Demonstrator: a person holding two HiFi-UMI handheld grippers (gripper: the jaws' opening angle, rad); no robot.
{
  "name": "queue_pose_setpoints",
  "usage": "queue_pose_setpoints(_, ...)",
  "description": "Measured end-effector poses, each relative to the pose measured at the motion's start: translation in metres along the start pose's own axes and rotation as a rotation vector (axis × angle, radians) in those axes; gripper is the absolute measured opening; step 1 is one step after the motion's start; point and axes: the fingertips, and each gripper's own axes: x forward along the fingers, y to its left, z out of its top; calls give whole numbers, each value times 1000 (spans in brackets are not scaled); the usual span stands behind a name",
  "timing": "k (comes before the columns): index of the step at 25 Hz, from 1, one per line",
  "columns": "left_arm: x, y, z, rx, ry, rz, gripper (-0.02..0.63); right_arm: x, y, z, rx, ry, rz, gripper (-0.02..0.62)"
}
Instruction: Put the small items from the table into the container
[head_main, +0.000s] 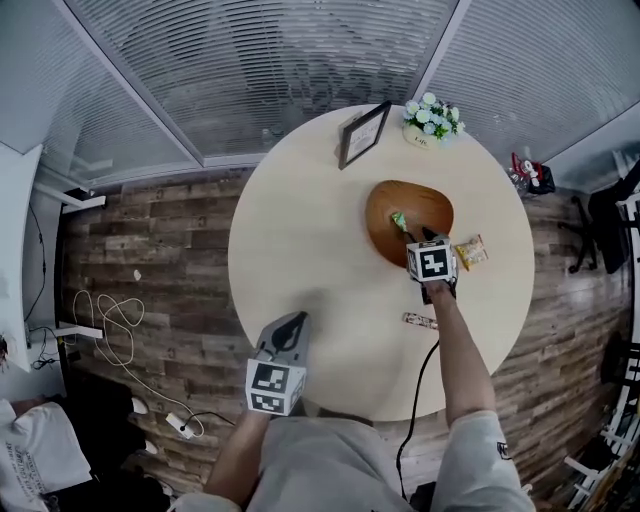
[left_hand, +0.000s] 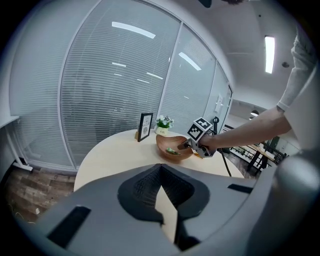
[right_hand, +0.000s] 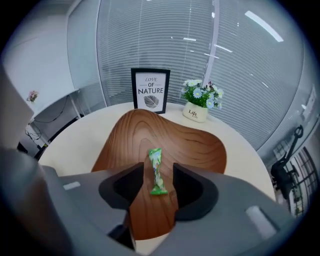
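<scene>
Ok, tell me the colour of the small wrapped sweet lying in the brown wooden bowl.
Green with pale patches; the wrapped sweet shows best in the right gripper view.

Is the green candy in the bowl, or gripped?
In the bowl: the candy lies on its wooden floor, and the right gripper's jaws stand apart, clear of it.

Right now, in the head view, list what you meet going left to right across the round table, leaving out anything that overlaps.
left gripper → picture frame → green-wrapped candy → flower pot → snack packet
</scene>
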Motion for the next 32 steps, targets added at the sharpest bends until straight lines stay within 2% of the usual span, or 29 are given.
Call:
queue_pose_setpoints(4,3,-4,6,2,-7,-11,6,-23,-2,7,12,-94,-25,155)
queue_pose_setpoints(7,7,-10,13,11,-22,-30,6,-62,2,11,16,-194,-27,78)
queue_pose_setpoints(8,9,-14,16,15,-29,-38,6,-78,5,9,18,-231,-23,13)
queue_pose_setpoints(10,15,-23,21,24,-42,-56,6,-108,13,-2,36,-279,-17,2)
queue_pose_setpoints(16,33,-52,27,53,-56,-109,6,-187,40,-65,240,-351,-80,2)
queue_pose_setpoints(24,50,-89,6,114,5,-177,6,-224,74,-132,377,-395,-76,2)
queue_pose_setpoints(32,60,-109,-19,142,56,-171,5,-215,77,-153,379,-355,-27,2)
